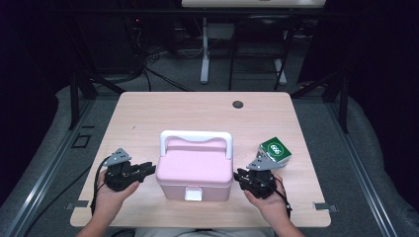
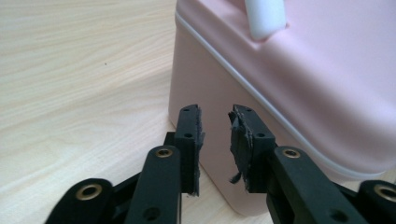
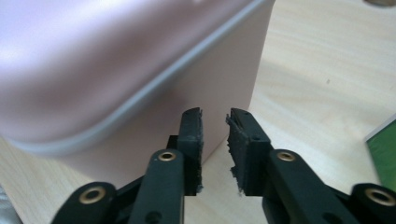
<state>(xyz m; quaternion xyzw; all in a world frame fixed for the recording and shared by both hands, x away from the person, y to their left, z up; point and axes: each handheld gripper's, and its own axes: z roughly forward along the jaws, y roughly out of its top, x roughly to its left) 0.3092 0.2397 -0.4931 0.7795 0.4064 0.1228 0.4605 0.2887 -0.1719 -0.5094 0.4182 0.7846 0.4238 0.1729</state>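
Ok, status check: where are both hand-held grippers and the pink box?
Left hand-held gripper and right hand-held gripper both open, empty, flanking the pink box. Box shut, white handle folded back. Green carton beyond the right gripper, not blocking.

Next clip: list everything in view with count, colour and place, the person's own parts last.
storage box: 1, pink with white handle and front latch, lid shut, near-centre of the table between the grippers
small carton: 1, green and white, right of the storage box, just beyond the right gripper
table: 1, light wood, centre of the high view
grommet: 1, dark, far edge of the table
second table legs: white, behind the table
left gripper: 1, black, at the box's left side, jaws slightly apart, holding nothing
right gripper: 1, black, at the box's right side, jaws slightly apart, holding nothing
hands: 2, holding the grippers, bottom edge
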